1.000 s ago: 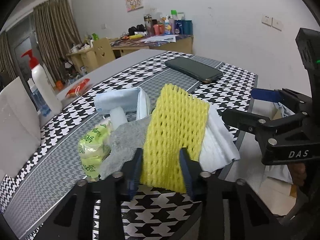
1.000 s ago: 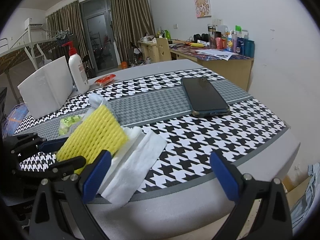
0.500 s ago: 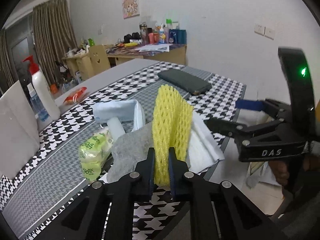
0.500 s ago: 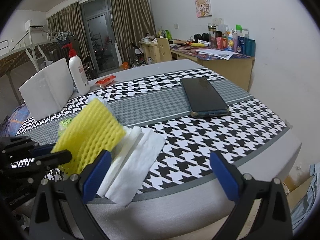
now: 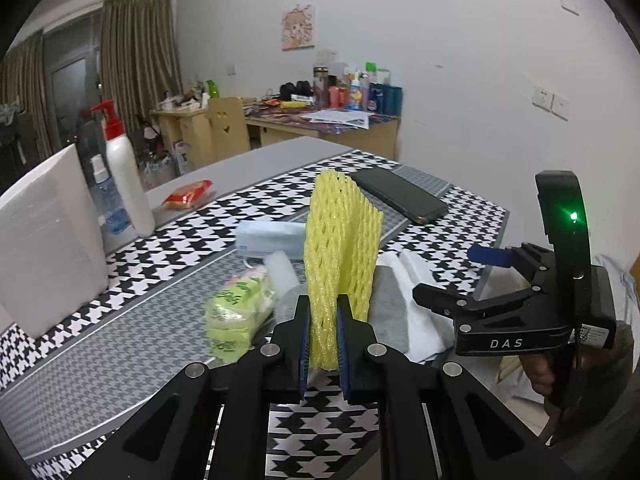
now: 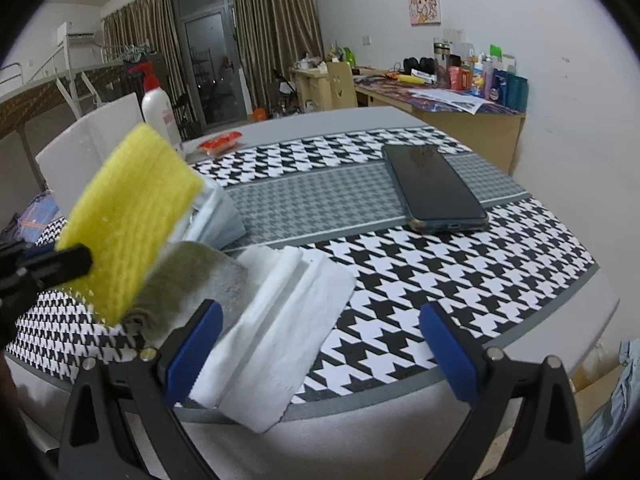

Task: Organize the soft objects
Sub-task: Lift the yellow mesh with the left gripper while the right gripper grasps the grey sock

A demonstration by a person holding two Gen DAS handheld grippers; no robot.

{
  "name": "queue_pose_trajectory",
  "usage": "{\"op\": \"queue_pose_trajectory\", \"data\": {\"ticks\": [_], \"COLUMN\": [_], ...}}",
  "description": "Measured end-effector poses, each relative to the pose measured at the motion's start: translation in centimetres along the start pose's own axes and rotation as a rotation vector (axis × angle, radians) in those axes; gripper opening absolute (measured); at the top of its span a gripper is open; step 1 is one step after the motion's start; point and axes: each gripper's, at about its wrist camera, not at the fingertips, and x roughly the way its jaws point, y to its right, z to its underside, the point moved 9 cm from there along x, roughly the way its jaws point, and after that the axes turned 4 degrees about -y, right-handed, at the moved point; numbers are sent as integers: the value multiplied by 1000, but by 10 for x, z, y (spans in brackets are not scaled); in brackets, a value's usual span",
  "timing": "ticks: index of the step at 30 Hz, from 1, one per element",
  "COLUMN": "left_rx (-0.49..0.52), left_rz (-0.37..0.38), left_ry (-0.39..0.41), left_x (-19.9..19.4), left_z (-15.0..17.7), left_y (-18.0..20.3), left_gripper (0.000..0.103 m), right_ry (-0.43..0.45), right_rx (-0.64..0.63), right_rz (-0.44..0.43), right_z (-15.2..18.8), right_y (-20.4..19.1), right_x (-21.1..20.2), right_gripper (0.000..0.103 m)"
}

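The left tool (image 5: 323,354) is clenched on the lower end of a yellow foam mesh sleeve (image 5: 340,256), holding it upright, clear of the tabletop (image 6: 400,280). The right tool (image 6: 320,350) is released, its fingers straddling a folded white cloth (image 6: 276,336) lying just ahead.

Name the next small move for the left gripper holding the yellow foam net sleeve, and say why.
Probably carry it clear to one side of the pile and set it down. The left gripper is shut on the yellow foam net sleeve, which is lifted above the grey cloth and white folded towel, while the right gripper is open near that towel.
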Motion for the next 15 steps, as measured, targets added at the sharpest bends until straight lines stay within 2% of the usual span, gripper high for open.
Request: {"op": "queue_pose_trajectory", "data": {"ticks": [7, 15], "left_rx": [-45, -89], "left_rz": [-30, -63], "left_ry": [11, 11], "left_x": [-6, -11], "left_z": [1, 5], "left_y": [-19, -37], "left_gripper": [12, 12], "right_ry": [29, 23], "right_rx": [-55, -104], "right_rz": [-71, -150], "right_z": [-10, -20], "right_y": [-23, -49], "right_x": [-3, 6], "right_gripper": [100, 100]}}
